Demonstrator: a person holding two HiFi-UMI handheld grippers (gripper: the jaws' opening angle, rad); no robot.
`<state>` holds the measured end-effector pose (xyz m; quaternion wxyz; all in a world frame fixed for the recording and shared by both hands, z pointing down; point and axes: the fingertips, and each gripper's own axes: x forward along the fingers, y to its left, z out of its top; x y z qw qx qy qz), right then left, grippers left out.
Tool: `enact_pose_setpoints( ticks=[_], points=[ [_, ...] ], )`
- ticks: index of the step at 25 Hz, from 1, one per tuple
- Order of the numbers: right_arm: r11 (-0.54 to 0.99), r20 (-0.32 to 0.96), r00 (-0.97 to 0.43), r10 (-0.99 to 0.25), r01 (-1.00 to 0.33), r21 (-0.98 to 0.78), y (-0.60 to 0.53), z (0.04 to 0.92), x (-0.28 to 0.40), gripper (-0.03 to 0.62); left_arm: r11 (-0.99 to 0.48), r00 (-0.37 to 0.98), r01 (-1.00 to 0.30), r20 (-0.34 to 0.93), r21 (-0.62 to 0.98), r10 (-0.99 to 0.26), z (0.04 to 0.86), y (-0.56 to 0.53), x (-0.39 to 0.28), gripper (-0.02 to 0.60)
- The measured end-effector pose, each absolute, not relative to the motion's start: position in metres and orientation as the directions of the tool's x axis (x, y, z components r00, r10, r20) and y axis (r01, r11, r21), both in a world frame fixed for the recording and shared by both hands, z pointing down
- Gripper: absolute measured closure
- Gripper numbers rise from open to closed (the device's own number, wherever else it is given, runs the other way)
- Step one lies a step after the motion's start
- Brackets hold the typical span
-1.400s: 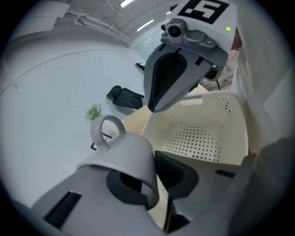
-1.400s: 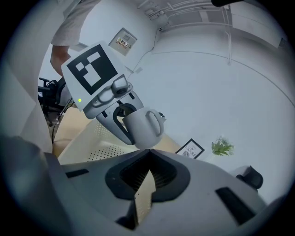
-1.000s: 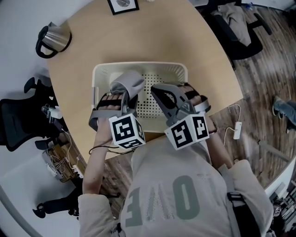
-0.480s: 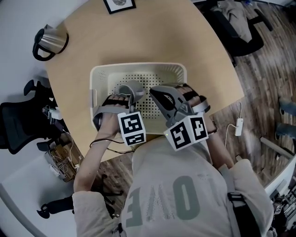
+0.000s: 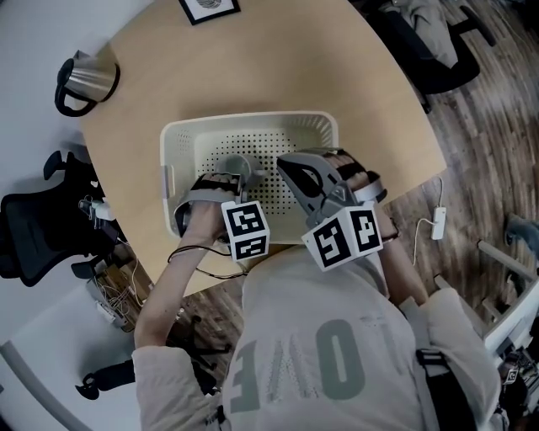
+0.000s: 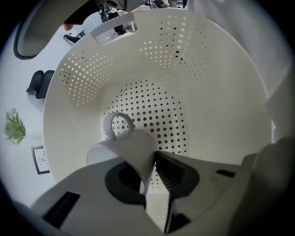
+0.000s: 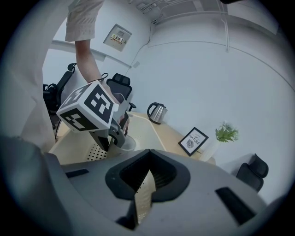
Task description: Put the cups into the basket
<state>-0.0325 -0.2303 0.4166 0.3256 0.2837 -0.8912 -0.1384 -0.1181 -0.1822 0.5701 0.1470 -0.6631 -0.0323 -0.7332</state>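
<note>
A white perforated basket (image 5: 249,120) stands on the round wooden table (image 5: 278,59). My left gripper (image 5: 239,173) points steeply down into it. A grey cup (image 6: 129,147) lies tilted low in the basket, handle away from me. Its wall stands between the jaws, which have just been opening, and a thin gap shows beside the right pad (image 6: 169,171). From the head view the cup (image 5: 237,162) shows just beyond the left fingers. My right gripper (image 5: 286,165) hovers over the basket's near right part, shut and empty. In the right gripper view, the right gripper (image 7: 146,173) faces the left gripper's marker cube (image 7: 87,108).
A steel kettle (image 5: 84,77) sits at the table's far left edge, and a framed print (image 5: 206,8) at the far edge. A small plant (image 7: 224,133) stands beside the print. Office chairs (image 5: 34,227) flank the table, and a cable lies on the wooden floor at the right.
The left gripper has sunk into the basket with the cup and tipped to point more steeply down. The right gripper has stayed where it was.
</note>
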Motion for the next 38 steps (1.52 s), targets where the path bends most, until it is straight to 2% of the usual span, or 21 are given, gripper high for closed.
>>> enact_pose_setpoints(
  ticks=[4,9,13,19,28,32,36,38],
  points=[
    [0.796,0.495,-0.626,-0.602,-0.419,0.437,-0.232,0.416,-0.030,0.595,-0.956,-0.080,0.247,0.980,-0.158,-0.182,0.575,-0.183,-0.116,0.506],
    [0.789,0.490,-0.621,-0.612,-0.431,0.438,-0.237,0.413,-0.028,0.595,-0.936,-0.111,0.309,0.971,-0.167,-0.210,0.580,-0.184,-0.111,0.505],
    [0.786,0.482,-0.624,-0.615,-0.433,0.441,-0.238,0.410,-0.030,0.595,-0.951,-0.056,0.257,0.980,-0.172,-0.192,0.574,-0.183,-0.100,0.505],
    [0.780,0.471,-0.624,-0.623,-0.447,0.438,-0.240,0.407,-0.031,0.595,-0.960,-0.012,0.207,0.981,-0.187,-0.193,0.556,-0.186,-0.094,0.460],
    [0.781,0.470,-0.628,-0.620,-0.440,0.443,-0.234,0.403,-0.028,0.595,-0.942,0.032,0.185,0.960,-0.279,-0.278,0.510,-0.184,-0.090,0.460],
    [0.780,0.469,-0.628,-0.620,-0.429,0.456,-0.232,0.400,-0.030,0.595,-0.925,0.109,0.114,0.930,-0.364,-0.352,0.481,-0.194,-0.087,0.469],
    [0.776,0.458,-0.637,-0.620,-0.411,0.478,-0.234,0.388,-0.037,0.595,-0.856,0.168,-0.044,0.841,-0.515,-0.515,0.437,-0.217,-0.090,0.564],
    [0.771,0.445,-0.644,-0.622,-0.404,0.493,-0.235,0.378,-0.041,0.595,-0.812,0.210,-0.161,0.784,-0.561,-0.584,0.415,-0.227,-0.090,0.572]
  ],
)
